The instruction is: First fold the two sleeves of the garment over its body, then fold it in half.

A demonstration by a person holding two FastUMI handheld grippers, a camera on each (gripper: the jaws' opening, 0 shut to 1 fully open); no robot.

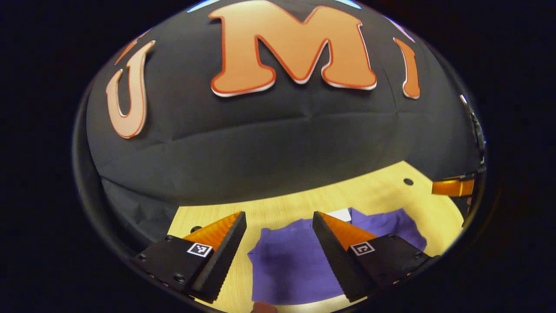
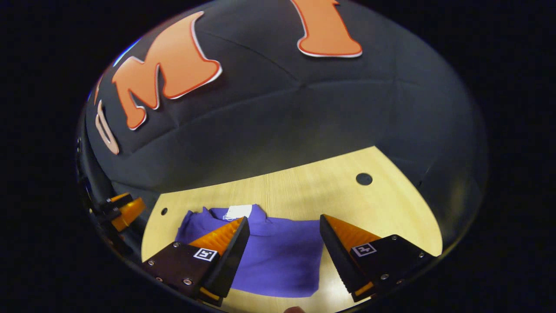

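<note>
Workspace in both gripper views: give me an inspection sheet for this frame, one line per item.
Surface: light wooden table with round holes in its top.
Job's things: purple garment lying flat on the table, white neck label showing at the far edge; sleeves look already folded in, though not certain.
Clutter: nothing seen.
Grippers: left gripper open, above the garment, holding nothing; right gripper open, above the garment, holding nothing.
Cables: nothing seen.
Surroundings: black cloth wall behind the table.
</note>
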